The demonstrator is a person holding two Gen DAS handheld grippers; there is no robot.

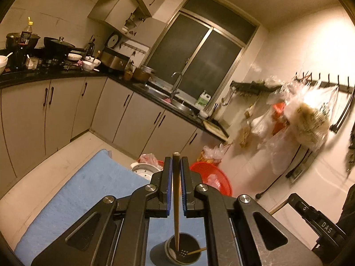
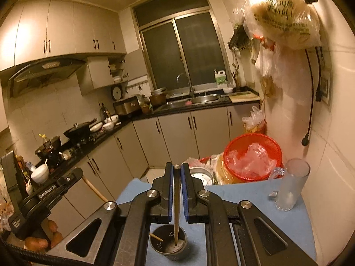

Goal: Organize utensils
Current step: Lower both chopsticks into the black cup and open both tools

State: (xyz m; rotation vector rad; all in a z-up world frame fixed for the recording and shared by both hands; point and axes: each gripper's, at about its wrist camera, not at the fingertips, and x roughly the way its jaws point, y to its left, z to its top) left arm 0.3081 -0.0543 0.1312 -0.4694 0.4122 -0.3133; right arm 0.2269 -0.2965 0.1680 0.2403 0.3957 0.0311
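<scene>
- Holding one chopstick (image 1: 176, 190) each, our left gripper (image 1: 176, 166) and right gripper (image 2: 176, 173) were squeezed tight on the thick top ends.
- We had both tips down inside the dark holder (image 2: 169, 245), near the blue mat's (image 2: 255, 201) front edge.
- We thought the sticks were light, stiff and smooth, so they could slip.

Two brown chopsticks (image 1: 176, 201) (image 2: 176, 206) upright, tips in dark perforated holder (image 1: 182, 251) (image 2: 169, 245)

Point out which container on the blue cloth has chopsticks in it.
The dark perforated cup under the right tool: two chopsticks dip into it. The tall clear glass by the wall holds none.
</scene>
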